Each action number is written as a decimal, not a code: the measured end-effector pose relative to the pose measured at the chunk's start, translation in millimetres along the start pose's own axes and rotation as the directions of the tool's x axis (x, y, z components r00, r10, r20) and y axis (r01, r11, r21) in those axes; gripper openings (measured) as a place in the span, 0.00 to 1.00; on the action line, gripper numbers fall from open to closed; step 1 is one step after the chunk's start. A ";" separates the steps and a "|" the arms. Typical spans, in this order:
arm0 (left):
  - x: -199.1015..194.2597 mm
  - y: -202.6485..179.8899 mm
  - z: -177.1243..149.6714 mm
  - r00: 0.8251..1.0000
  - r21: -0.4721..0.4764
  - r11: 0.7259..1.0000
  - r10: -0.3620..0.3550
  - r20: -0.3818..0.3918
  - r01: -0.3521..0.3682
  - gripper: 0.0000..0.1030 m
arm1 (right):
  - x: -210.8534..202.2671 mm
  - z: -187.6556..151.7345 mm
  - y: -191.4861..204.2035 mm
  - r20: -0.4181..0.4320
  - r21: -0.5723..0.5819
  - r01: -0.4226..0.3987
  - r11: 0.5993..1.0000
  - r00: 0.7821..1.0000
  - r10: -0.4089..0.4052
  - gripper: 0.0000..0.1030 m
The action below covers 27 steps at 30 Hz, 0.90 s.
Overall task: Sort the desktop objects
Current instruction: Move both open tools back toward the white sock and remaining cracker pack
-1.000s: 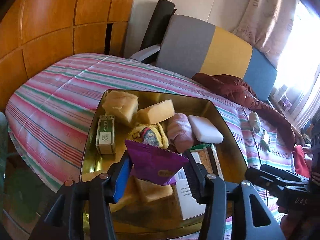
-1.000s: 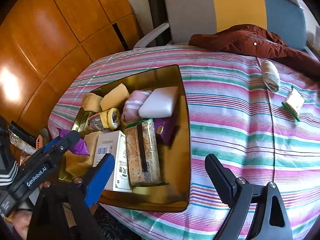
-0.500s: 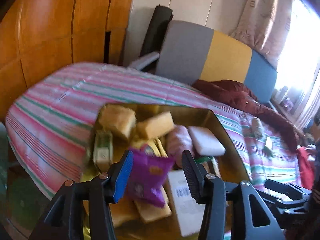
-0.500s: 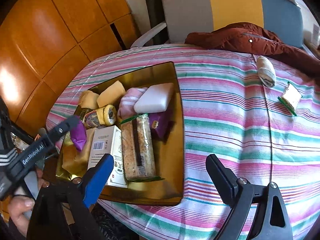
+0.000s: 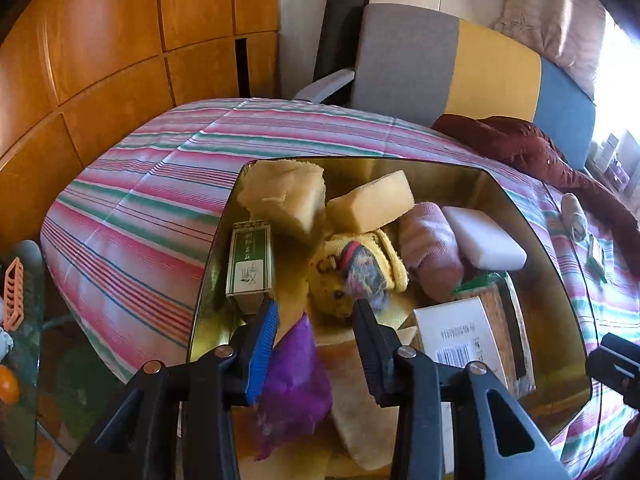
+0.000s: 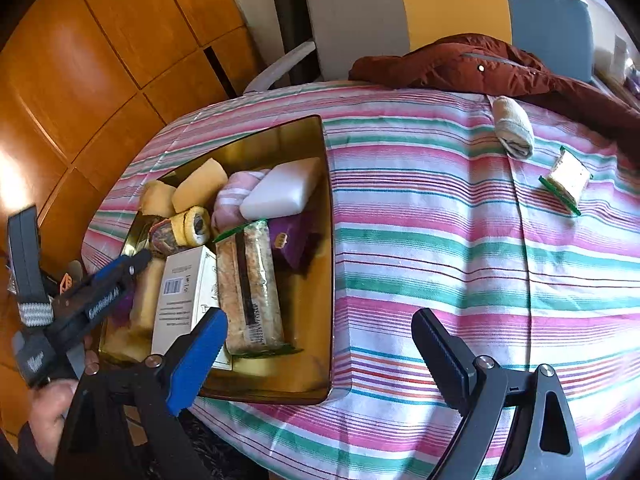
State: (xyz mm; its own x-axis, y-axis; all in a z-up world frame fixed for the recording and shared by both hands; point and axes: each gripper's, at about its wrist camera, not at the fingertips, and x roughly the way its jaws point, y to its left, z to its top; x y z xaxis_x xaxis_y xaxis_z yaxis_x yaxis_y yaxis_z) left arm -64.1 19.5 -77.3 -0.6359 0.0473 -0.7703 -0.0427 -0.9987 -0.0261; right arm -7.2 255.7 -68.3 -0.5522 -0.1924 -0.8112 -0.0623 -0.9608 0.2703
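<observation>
Plainly, the left gripper (image 5: 316,334) gaped over the gold metal tray (image 5: 556,280); the crinkly purple foil packet (image 5: 294,384) touched its blue finger (image 5: 262,350) and risked snagging. The right gripper (image 6: 316,354) hung open, empty.

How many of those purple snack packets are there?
2. One purple packet is between the left gripper fingers; a second purple packet lies in the gold tray beside the cracker pack. More may be buried.
</observation>
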 end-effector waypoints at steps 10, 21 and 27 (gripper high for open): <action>-32.8 -10.6 16.6 0.995 0.044 0.999 -0.018 0.100 0.014 0.41 | -4.3 -2.4 -4.6 0.010 0.010 -0.004 1.000 1.000 0.004 0.95; -58.8 -23.7 24.2 0.987 0.091 0.995 -0.054 0.152 0.041 0.43 | -15.8 -1.8 -23.1 0.037 0.032 0.048 0.998 0.998 -0.049 0.96; -65.8 -35.8 22.9 0.985 0.124 0.991 -0.078 0.156 0.059 0.43 | -26.4 1.8 -44.0 0.052 0.064 0.087 0.994 0.994 -0.091 0.97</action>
State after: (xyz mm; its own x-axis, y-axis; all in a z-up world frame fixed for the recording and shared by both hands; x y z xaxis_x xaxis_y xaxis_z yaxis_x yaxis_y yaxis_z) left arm -38.4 52.5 -11.1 -0.7431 0.1274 -0.6569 -0.1755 -0.9845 0.0076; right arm 8.6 303.4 -57.9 -0.5870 -0.0937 -0.8042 -0.1635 -0.9591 0.2311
